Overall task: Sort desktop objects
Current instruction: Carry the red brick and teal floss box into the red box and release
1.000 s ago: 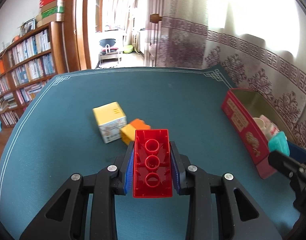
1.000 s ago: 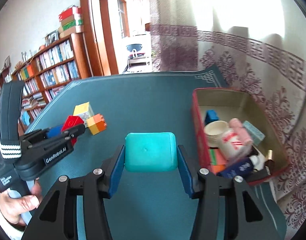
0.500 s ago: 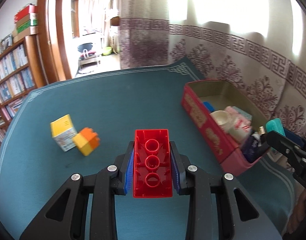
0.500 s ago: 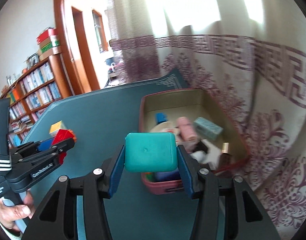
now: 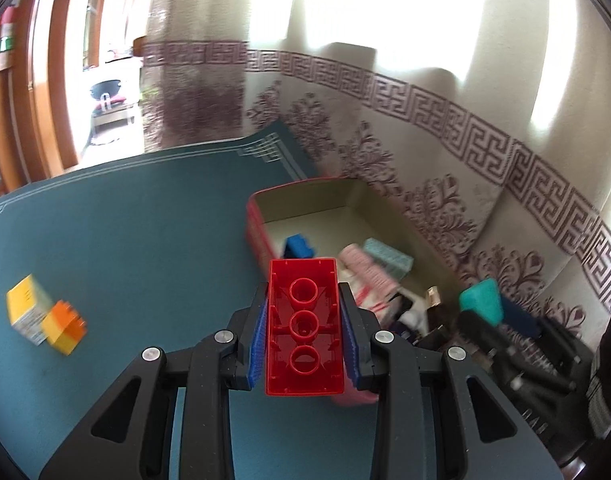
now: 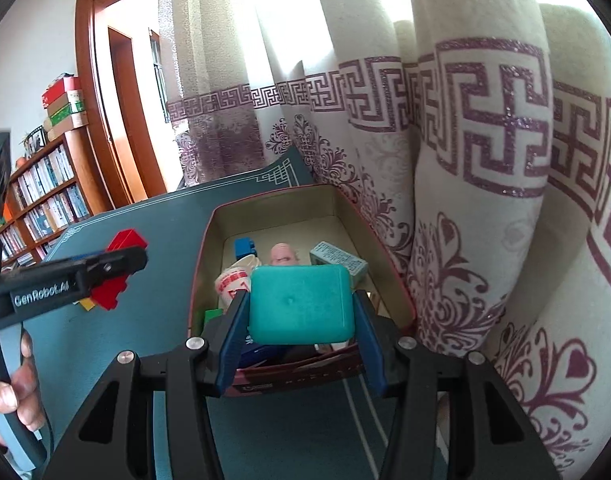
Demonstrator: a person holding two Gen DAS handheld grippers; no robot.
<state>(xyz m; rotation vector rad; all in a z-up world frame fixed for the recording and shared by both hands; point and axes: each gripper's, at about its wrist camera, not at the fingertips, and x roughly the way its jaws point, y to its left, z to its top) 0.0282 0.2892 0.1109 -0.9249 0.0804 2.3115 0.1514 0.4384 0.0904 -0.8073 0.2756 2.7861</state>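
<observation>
My left gripper [image 5: 304, 312] is shut on a red building brick [image 5: 304, 326], held above the teal table just left of the red tin box [image 5: 254, 224]. My right gripper [image 6: 301, 308] is shut on a teal plastic case [image 6: 301, 304], held over the near end of the box [image 6: 203, 256]. The box holds a blue brick [image 6: 244, 247], a pink tube [image 5: 365, 268], a pale teal carton [image 6: 337, 259] and a paper cup [image 6: 231, 282]. The right gripper with the case [image 5: 481, 300] shows at the right of the left wrist view; the left gripper and red brick [image 6: 119, 276] show at the left of the right wrist view.
A yellow carton [image 5: 27, 308] and an orange brick [image 5: 65, 326] lie on the table [image 5: 145, 240] at the left. A patterned curtain [image 6: 485, 160] hangs close behind and right of the box. A bookshelf [image 6: 41, 200] and a doorway stand beyond the table.
Both grippers have swung right toward the box. The teal case now hangs over the box's near end, and the red brick is beside the box's left wall.
</observation>
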